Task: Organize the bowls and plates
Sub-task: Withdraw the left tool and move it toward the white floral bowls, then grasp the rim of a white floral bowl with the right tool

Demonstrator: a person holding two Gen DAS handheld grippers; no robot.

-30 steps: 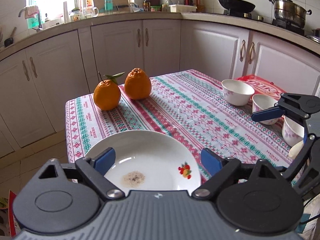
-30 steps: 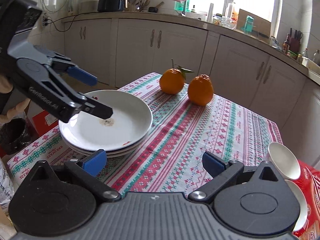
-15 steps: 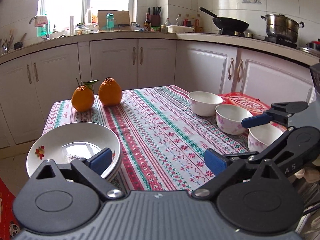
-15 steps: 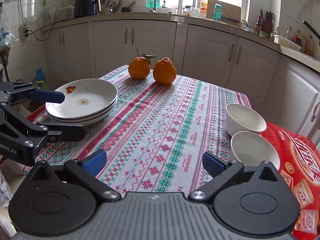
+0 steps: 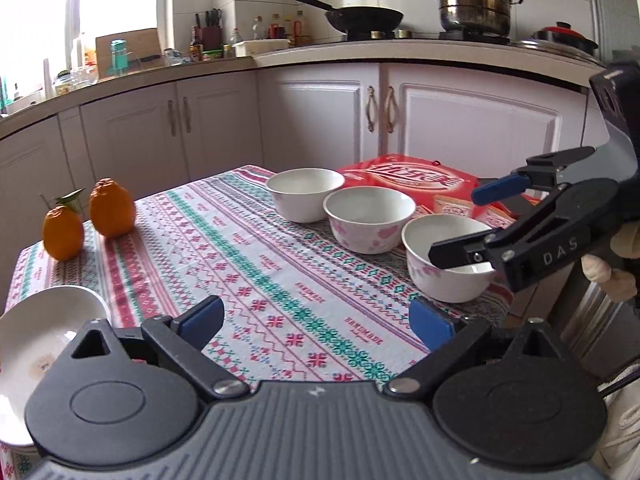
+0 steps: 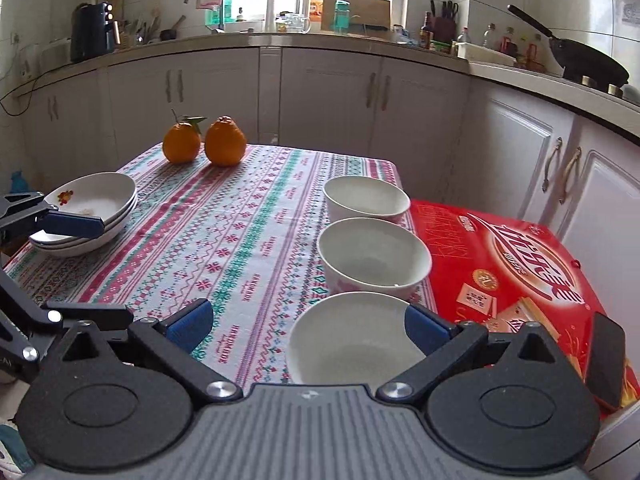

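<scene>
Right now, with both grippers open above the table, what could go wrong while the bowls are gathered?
The nearest bowl sits close to the table edge; a push from the right gripper might tip it off. The three bowls stand close together, so lifting one could knock the middle bowl. The plate stack also sits at an edge, beside the left gripper.

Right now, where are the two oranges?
In the right wrist view, the two oranges sit side by side at the far left corner of the table, beyond the stack of plates and across from the row of bowls.
</scene>
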